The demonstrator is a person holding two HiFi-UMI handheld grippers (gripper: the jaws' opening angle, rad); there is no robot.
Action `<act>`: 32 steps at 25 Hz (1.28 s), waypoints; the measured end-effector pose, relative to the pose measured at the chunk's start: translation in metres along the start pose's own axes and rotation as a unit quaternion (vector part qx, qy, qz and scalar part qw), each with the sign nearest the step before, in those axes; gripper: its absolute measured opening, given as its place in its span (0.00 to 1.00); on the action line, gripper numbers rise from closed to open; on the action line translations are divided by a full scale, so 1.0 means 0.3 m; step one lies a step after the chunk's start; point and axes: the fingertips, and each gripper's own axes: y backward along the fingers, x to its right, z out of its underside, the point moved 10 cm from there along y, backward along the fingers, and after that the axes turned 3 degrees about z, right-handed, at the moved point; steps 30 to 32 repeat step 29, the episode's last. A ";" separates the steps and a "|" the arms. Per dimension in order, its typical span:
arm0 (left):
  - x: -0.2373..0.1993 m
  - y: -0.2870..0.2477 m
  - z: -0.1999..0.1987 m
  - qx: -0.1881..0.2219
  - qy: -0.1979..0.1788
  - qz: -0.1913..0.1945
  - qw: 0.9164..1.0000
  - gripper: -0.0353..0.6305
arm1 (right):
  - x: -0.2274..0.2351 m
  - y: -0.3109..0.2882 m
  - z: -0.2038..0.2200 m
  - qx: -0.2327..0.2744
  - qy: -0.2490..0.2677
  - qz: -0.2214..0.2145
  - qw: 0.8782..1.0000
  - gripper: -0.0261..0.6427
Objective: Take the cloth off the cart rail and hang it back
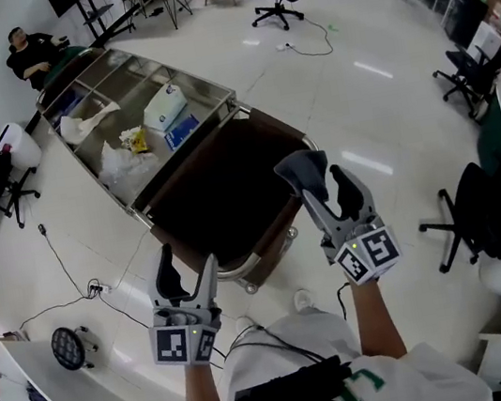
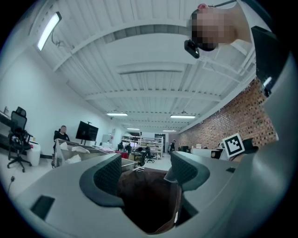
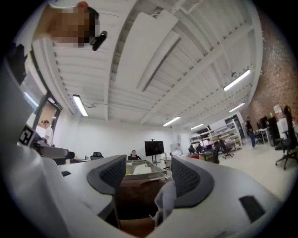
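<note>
The brown cloth (image 1: 222, 199) hides the near end of the cart (image 1: 205, 84) from us. We cannot name the small pale items (image 1: 164, 109) in its trays, and the frame's lower edge cuts off our torso (image 1: 299, 377).

A dark brown cloth (image 1: 221, 195) lies draped over the curved cart rail (image 1: 231, 268), spread wide and fairly smooth.

Bright, even indoor light from ceiling strip lights (image 3: 237, 80). Pale glare patches on the glossy floor (image 1: 371, 70) toward two o'clock. Gripper views bulge fisheye, with black corners; closest surfaces look soft.
</note>
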 end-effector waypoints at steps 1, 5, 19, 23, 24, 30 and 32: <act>0.007 -0.006 -0.004 -0.001 -0.002 0.004 1.000 0.53 | -0.035 0.005 -0.015 0.012 0.021 -0.018 1.000 0.53; 0.017 -0.015 -0.006 -0.001 -0.010 0.009 1.000 0.53 | -0.166 0.018 -0.051 0.039 0.099 -0.068 0.992 0.53; 0.005 0.007 -0.011 0.001 -0.015 0.004 1.000 0.53 | -0.275 -0.007 -0.027 0.009 0.080 -0.118 0.990 0.53; 0.004 0.020 -0.013 0.001 -0.015 0.001 1.000 0.53 | -0.276 0.001 -0.014 0.010 0.080 -0.122 0.989 0.53; 0.003 0.024 -0.014 0.001 -0.015 0.000 1.000 0.53 | -0.271 0.003 -0.010 0.014 0.087 -0.122 0.989 0.53; -0.013 0.036 -0.017 0.005 -0.018 -0.005 1.000 0.53 | -0.286 0.002 -0.006 0.010 0.081 -0.130 0.988 0.53; -0.013 0.036 -0.017 0.005 -0.018 -0.005 1.000 0.53 | -0.286 0.002 -0.006 0.010 0.081 -0.130 0.988 0.53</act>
